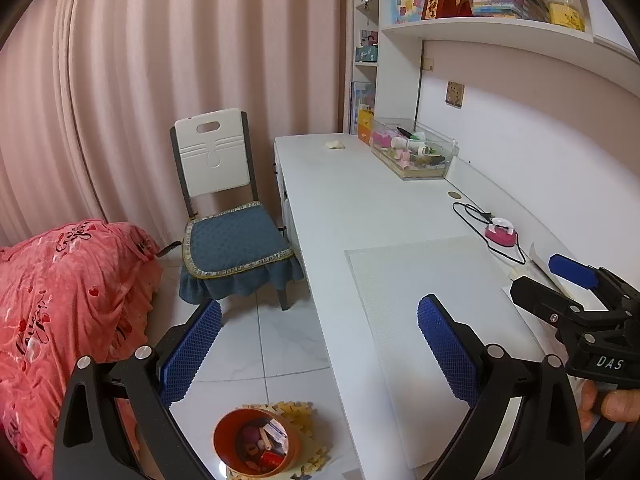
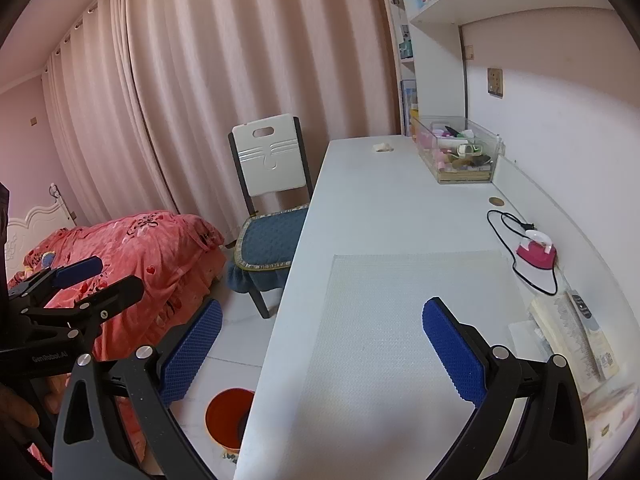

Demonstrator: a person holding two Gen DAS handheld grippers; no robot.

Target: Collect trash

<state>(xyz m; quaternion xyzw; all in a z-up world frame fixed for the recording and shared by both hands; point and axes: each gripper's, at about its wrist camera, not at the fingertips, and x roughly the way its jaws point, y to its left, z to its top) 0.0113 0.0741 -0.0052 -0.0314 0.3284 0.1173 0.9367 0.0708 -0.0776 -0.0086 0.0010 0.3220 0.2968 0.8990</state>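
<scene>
Both claws, my left claw [image 1: 320, 356] and my right claw [image 2: 322, 360], hang wide apart with nothing in them, the crumpled scrap [image 1: 335, 145] lies far down the counter [image 1: 360, 208] near the clear box [image 1: 412, 152], and the orange bin [image 1: 256, 446] sits on the floor, so I should pinch any trash softly.

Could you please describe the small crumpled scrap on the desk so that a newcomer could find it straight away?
Start at the long white desk and follow it to its far end by the chair. There the crumpled scrap lies alone, just left of the clear box, a pale cream wad, unlike the box's colourful contents.
</scene>
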